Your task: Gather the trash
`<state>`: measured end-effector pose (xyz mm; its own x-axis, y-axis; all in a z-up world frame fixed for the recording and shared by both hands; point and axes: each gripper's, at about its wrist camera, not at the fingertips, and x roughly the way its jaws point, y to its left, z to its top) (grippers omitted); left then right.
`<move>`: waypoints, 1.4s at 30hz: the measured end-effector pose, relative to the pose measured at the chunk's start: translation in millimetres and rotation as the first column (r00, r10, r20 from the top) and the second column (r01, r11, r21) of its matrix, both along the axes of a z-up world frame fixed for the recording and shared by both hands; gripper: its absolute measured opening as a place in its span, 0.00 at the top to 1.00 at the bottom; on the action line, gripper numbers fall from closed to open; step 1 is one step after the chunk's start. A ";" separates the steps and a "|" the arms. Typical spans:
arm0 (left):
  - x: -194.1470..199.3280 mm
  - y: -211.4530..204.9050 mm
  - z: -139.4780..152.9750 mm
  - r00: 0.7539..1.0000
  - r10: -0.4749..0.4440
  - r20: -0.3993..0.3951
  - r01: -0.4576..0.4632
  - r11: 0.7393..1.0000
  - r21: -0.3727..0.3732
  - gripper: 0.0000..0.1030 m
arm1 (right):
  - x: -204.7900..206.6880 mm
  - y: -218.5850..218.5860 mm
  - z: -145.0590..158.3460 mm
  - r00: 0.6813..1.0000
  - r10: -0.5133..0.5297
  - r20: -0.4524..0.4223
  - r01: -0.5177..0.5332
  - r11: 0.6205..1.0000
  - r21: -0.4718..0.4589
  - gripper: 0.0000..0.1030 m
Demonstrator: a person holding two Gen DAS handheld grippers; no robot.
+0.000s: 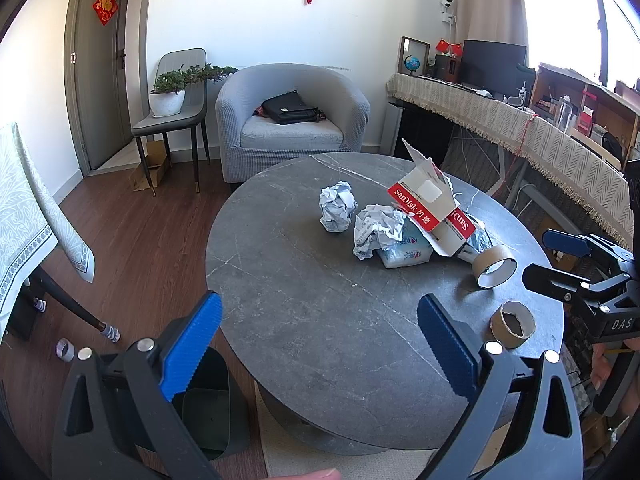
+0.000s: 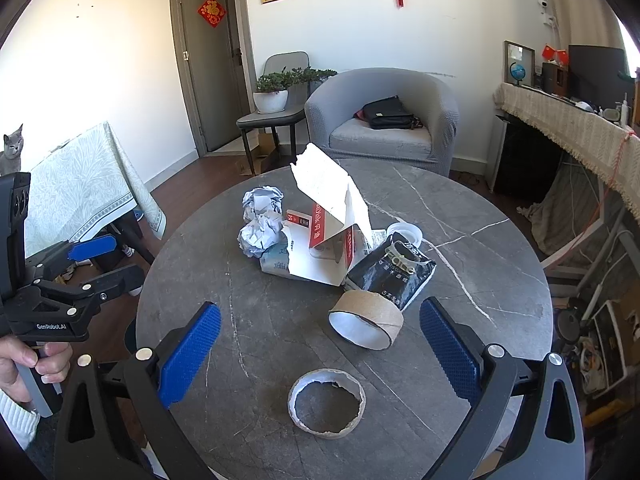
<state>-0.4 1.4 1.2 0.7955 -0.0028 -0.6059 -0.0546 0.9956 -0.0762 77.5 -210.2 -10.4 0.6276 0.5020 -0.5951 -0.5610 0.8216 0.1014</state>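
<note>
Both grippers, left [image 1: 320, 344] and right [image 2: 320, 348], gape empty over the table [image 1: 304, 320] (a cardboard ring [image 2: 327, 404] lies between the right jaws).

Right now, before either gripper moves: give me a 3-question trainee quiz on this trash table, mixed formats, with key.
1. True or false: the left gripper holds a crumpled paper ball.
2. Multiple choice: the cardboard tape ring nearest the right gripper is A) lying flat, B) tipped on its side, C) under the SanDisk box.
3. Fill in: a dark bin stands on the floor on the ___ gripper's side.

Key: 1 false, both grippers are open and empty. 2 A. 3 left.
</note>
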 end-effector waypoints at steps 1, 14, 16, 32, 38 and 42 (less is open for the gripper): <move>0.0 -0.1 -0.1 1.000 0.000 0.000 0.000 1.000 0.001 0.03 | -0.1 -0.4 -0.3 1.000 0.000 0.000 0.000 1.000 0.001 0.03; 0.3 -1.6 -2.6 1.000 -0.001 -0.003 0.001 1.000 0.005 0.03 | 0.5 -2.7 -1.6 1.000 -0.001 -0.001 0.001 1.000 -0.002 0.03; 0.3 -1.7 -2.6 1.000 -0.002 -0.002 0.002 1.000 0.005 0.03 | 0.5 -2.5 -1.6 1.000 -0.001 -0.002 0.001 1.000 -0.001 0.03; 0.6 -2.2 -3.4 1.000 -0.001 -0.002 0.001 1.000 0.006 0.03 | 0.9 -3.1 -1.8 1.000 0.001 -0.002 -0.001 1.000 -0.007 0.03; 0.7 -2.1 -4.1 1.000 -0.004 -0.003 0.004 1.000 0.009 0.03 | 0.6 -3.7 -1.9 1.000 0.001 -0.003 -0.001 1.000 -0.007 0.03; 0.9 -2.2 -3.5 1.000 -0.003 -0.003 0.003 1.000 0.009 0.03 | 0.8 -3.9 -2.1 1.000 0.000 -0.002 0.000 1.000 -0.009 0.03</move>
<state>0.5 -0.8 -2.3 0.7935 0.0002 -0.6086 -0.0514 0.9965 -0.0666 78.3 -214.1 -12.5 0.6261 0.4970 -0.6009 -0.5609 0.8223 0.0957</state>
